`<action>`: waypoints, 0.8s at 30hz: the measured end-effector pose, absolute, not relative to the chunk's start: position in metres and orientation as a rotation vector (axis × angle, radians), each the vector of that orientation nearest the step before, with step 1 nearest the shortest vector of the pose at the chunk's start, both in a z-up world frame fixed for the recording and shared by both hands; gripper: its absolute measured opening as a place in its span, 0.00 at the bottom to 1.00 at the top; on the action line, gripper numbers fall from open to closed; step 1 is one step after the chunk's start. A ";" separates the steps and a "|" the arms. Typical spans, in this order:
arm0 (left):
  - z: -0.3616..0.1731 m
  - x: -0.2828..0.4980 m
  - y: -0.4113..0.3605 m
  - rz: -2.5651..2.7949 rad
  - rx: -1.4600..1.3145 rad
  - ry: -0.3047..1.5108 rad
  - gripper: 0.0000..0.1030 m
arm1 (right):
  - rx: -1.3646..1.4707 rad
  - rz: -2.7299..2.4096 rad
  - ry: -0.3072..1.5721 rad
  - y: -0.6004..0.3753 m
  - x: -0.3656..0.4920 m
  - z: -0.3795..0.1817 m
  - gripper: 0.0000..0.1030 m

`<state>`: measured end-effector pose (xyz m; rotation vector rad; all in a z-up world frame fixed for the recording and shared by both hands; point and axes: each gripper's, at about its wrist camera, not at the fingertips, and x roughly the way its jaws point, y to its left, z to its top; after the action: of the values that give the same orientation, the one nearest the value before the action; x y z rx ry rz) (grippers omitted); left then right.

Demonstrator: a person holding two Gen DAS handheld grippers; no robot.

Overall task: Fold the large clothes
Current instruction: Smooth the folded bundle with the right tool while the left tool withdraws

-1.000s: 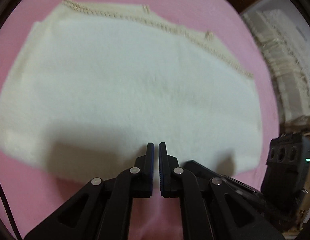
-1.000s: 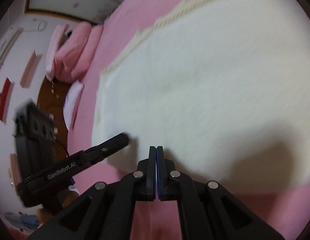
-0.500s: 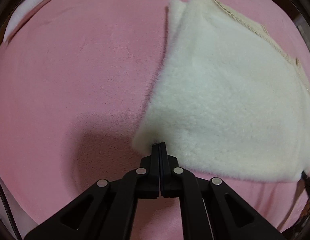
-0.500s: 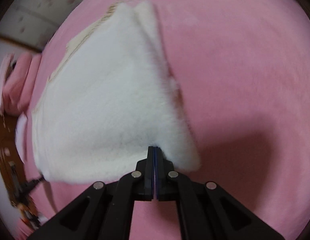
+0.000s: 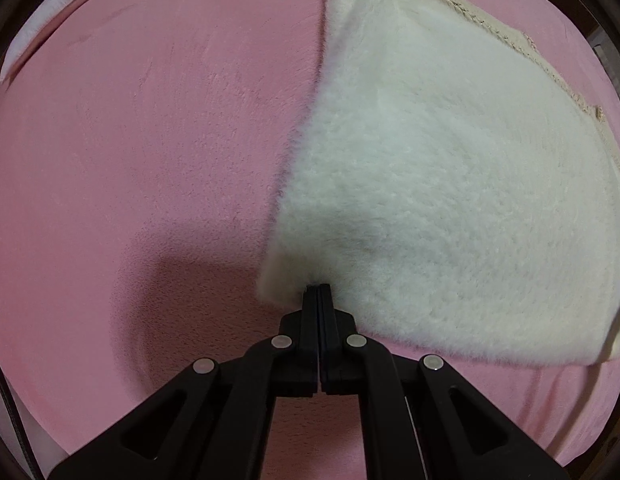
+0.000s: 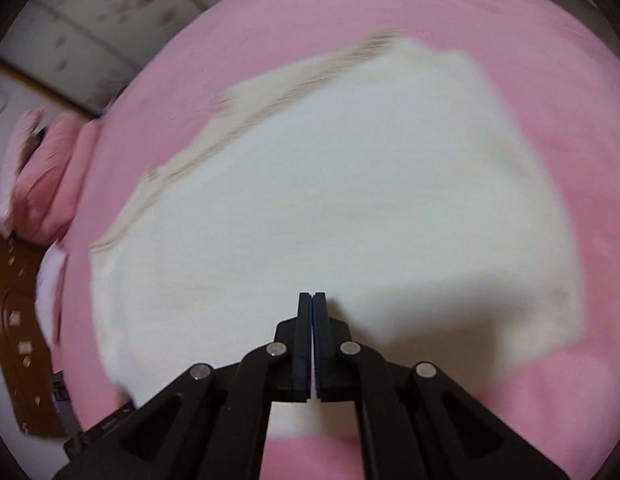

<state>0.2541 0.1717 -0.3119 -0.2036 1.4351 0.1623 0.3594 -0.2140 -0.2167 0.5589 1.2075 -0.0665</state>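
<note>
We keep our left gripper [image 5: 318, 288] pressed shut, its tips buried in the near corner of the white fleece garment [image 5: 450, 184], pinching the fluffy edge. From that corner the garment spreads away to the right, folded into a flat panel with a braided cream trim [image 5: 466, 16] along its far edge. It lies on the pink blanket [image 5: 149, 140], which stretches bare to the left of the pinched corner. Our right gripper [image 6: 313, 295] is closed as well, jaws together with nothing visibly between them, hanging over the near part of the same garment [image 6: 330, 200]. That view is blurred. Beyond the blanket [image 6: 510, 20] sit pink pillows [image 6: 41, 168] at the far left, beside a brown wooden headboard [image 6: 13, 340]
</note>
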 end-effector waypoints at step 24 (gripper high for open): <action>-0.335 0.192 0.245 0.161 -0.687 1.485 0.10 | 0.128 -0.015 1.466 -0.048 0.497 -0.287 0.00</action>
<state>0.1916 0.2453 -0.3346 -0.6870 1.4848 0.1610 0.4968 -0.0484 -0.2875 0.1280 1.4660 -0.0147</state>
